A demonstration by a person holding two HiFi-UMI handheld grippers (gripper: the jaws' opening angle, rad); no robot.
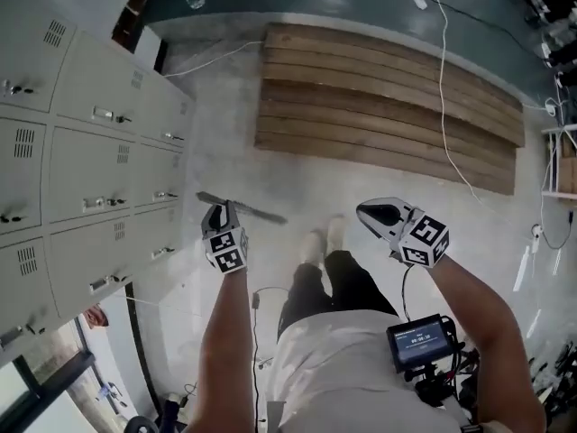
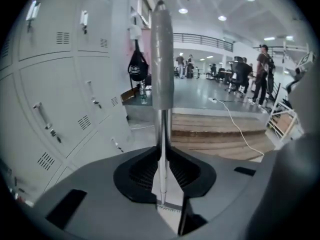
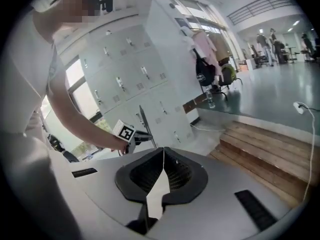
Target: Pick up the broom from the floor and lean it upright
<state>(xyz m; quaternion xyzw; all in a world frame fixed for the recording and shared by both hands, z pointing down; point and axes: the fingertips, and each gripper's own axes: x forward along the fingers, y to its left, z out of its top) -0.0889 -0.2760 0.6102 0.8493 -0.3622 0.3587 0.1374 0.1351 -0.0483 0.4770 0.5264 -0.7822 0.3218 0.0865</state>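
While left gripper (image 1: 221,211) pinches broom (image 1: 261,212) by thin handle, lifting step looks in hand. Broom off floor (image 1: 225,152), handle near upright between jaws; brush end unseen. Right gripper (image 1: 365,211) pressed together, empty. Next call: swing handle top onto lockers (image 1: 81,152), set lower end down. Lockers close at left, wooden step (image 1: 388,124) and cable (image 1: 444,106) ahead, bare floor between.

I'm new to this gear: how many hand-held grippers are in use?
2. The left hand-held gripper grips the broom handle beside the lockers; the right hand-held gripper, shut and empty.
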